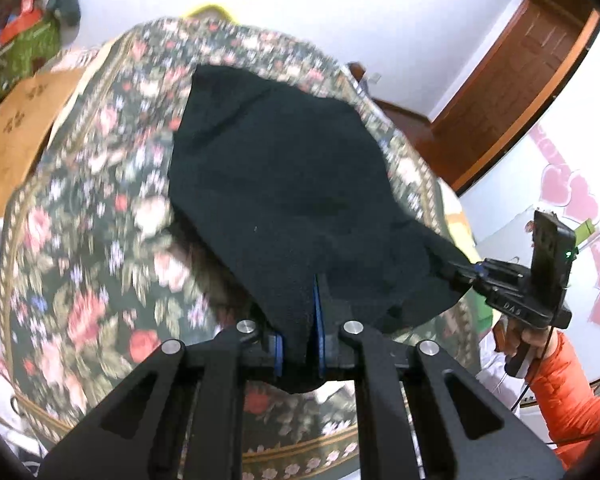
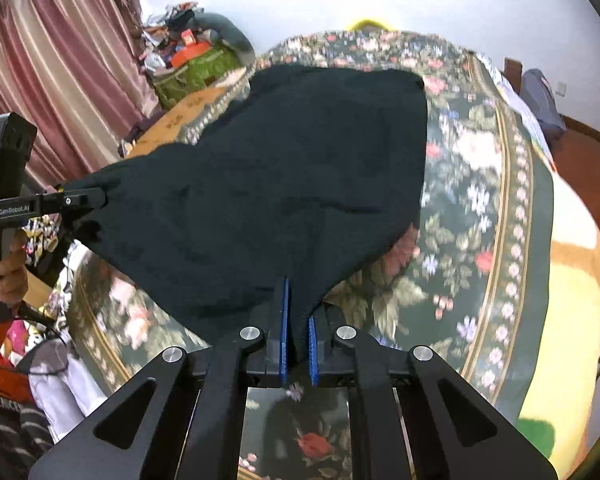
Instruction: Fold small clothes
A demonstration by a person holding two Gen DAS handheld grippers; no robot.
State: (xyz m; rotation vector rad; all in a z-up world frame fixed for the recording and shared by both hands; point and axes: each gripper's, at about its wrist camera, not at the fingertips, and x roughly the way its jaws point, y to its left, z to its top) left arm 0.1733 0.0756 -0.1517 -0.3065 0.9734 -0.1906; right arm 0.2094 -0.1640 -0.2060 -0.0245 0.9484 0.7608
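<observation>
A small black garment (image 1: pixel 276 184) hangs stretched between my two grippers above a floral bedspread (image 1: pixel 84 216); its far edge rests on the bed. My left gripper (image 1: pixel 314 300) is shut on one near corner of the cloth. My right gripper (image 2: pixel 298 312) is shut on the other near corner of the garment (image 2: pixel 292 168). The right gripper also shows in the left wrist view (image 1: pixel 466 270), and the left gripper in the right wrist view (image 2: pixel 96 198), each clamped on a cloth corner.
The floral bedspread (image 2: pixel 480 184) covers the bed. A brown cardboard box (image 1: pixel 16 132) and a green bag piled with clutter (image 2: pixel 196 68) stand beyond the bed by pink curtains (image 2: pixel 60 60). A wooden door (image 1: pixel 512 92) is at the right. The person's orange sleeve (image 1: pixel 560 384) is nearby.
</observation>
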